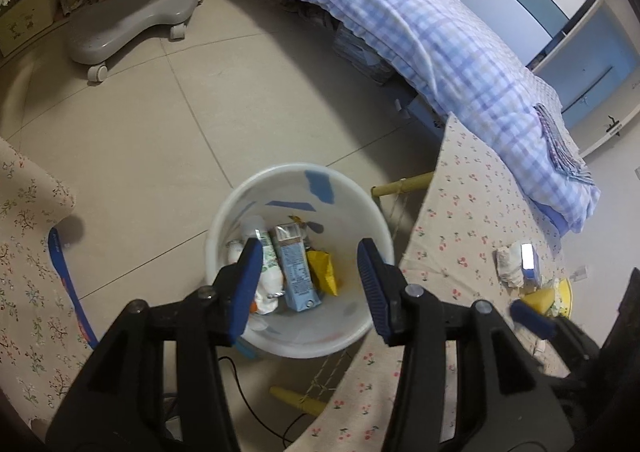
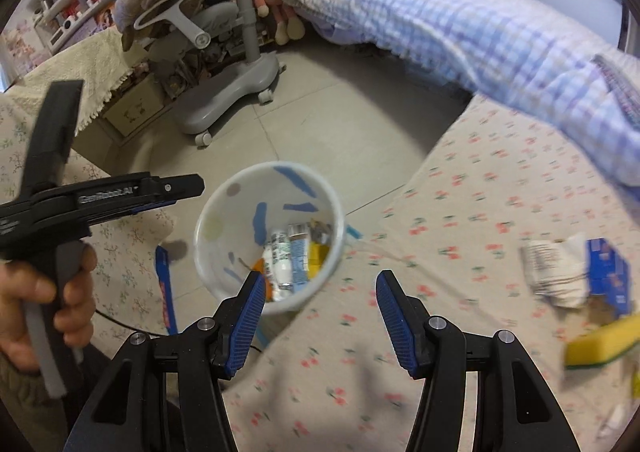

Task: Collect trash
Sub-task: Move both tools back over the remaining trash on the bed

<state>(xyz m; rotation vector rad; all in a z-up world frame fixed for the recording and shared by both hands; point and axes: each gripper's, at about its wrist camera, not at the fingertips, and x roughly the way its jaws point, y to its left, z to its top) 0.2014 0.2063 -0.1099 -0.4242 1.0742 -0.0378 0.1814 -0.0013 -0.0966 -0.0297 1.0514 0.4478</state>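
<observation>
A white trash bin [image 1: 224, 219] stands on the floor beside the table and holds a light blue carton [image 1: 296, 268], a yellow wrapper [image 1: 324, 270] and a white bottle [image 1: 266, 272]. My left gripper [image 1: 310, 252] is open and empty right above the bin. My right gripper [image 2: 320, 286] is open and empty over the table edge, near the bin [image 2: 208, 228]. On the floral tablecloth [image 2: 460, 219] to the right lie a crumpled paper wad [image 2: 556, 272], a blue box [image 2: 608, 276] and a yellow sponge [image 2: 600, 344]. The left gripper [image 2: 176, 191] also shows in the right wrist view, held by a hand.
A grey wheeled chair base [image 1: 120, 27] stands on the tiled floor beyond the bin. A bed with a checked blue quilt [image 1: 420, 31] runs along the right. A blue strap [image 1: 68, 276] and a black cable [image 1: 248, 400] lie on the floor near the bin.
</observation>
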